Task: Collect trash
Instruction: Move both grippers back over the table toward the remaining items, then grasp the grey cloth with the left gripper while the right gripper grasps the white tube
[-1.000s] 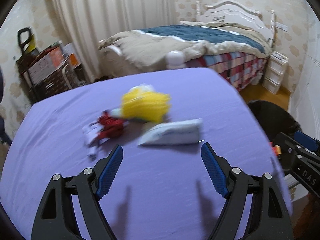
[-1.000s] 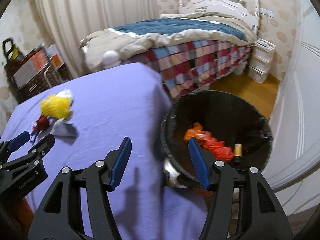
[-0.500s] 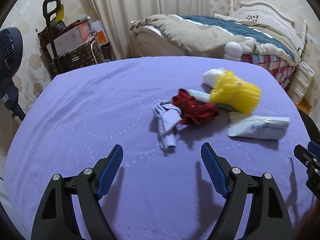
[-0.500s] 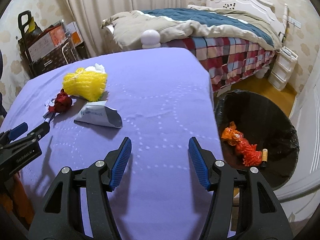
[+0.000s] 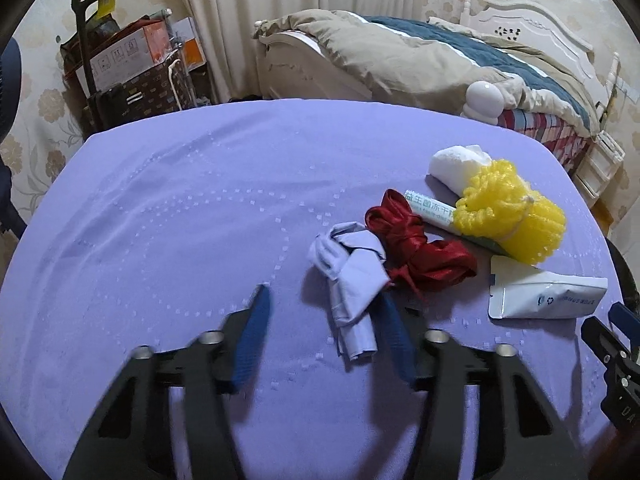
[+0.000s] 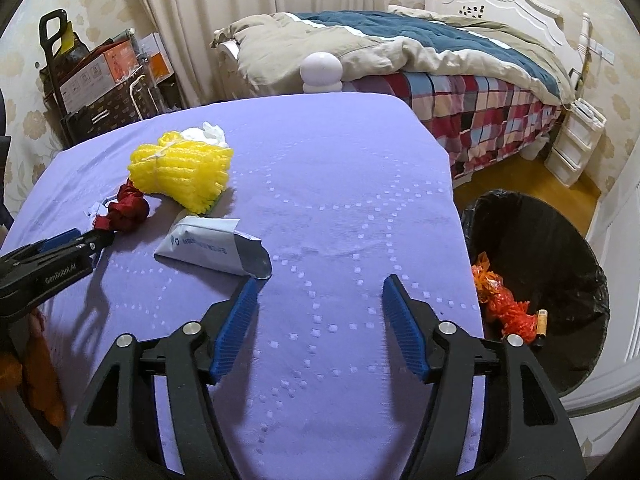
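Observation:
Trash lies on the purple tablecloth: a crumpled pale lilac wad, a red ribbon, a yellow foam net, a white pouch, a printed stick pack and a white tissue. My left gripper hangs over the wad's near end. Its jaws are closing, blurred, with the wad between them; the left pad stands clear of it. My right gripper is over bare cloth, jaws opening and empty, its left fingertip just below the pouch.
A black-lined bin stands on the floor off the table's right edge and holds an orange net. Behind the table are a bed, a white round-topped lamp and stacked boxes at the back left.
Both views have swung left, from the bin side to the trash pile. The left jaws have narrowed around the lilac wad. The right jaws stand slightly wider.

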{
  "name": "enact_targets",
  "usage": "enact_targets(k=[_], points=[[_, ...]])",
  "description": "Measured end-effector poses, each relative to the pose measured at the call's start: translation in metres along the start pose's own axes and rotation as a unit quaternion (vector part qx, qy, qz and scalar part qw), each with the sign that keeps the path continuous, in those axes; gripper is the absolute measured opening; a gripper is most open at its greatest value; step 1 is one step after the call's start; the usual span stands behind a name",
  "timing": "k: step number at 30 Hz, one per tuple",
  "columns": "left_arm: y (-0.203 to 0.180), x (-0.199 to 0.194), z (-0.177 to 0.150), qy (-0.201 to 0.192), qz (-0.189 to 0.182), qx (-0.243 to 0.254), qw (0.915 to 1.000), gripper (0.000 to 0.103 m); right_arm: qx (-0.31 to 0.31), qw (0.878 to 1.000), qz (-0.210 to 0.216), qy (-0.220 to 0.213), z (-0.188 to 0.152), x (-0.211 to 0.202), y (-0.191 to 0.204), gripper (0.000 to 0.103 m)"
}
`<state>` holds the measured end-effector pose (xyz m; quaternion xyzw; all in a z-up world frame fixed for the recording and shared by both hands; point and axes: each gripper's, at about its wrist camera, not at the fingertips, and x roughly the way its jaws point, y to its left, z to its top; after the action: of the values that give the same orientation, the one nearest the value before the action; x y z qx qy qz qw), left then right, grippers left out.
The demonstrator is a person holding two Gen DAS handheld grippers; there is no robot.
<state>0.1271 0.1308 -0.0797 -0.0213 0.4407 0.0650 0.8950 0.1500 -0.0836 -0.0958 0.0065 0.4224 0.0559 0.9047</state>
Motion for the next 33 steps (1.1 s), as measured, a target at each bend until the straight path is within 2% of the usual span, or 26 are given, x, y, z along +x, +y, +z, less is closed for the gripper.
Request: enact_targets(k=[4,6,23,33], points=[[-0.004,-0.003,-0.003,-0.008,-0.001,0.017,0.9998,0.024,0.000,1.000,0.000,0.000,0.000,0.000,0.000,0.064],[-0.005,-0.006,-0.006,-0.010,-0.003,0.023,0.9997,0.020,-0.001,1.000,-0.001,-0.002,0.000,0.000,0.000,0.064],[0.025,-0.035,-0.042,-0.010,-0.012,0.004,0.9999,0.020,0.016,1.000,-0.017,-0.015,0.012,0.001,-0.005,0.064],[0.044,-0.039,-0.047,-0.014,-0.002,-0.015,0.9998,0.020,-0.038,0.999,0.018,0.002,-0.006,-0.004,0.037,0.064]])
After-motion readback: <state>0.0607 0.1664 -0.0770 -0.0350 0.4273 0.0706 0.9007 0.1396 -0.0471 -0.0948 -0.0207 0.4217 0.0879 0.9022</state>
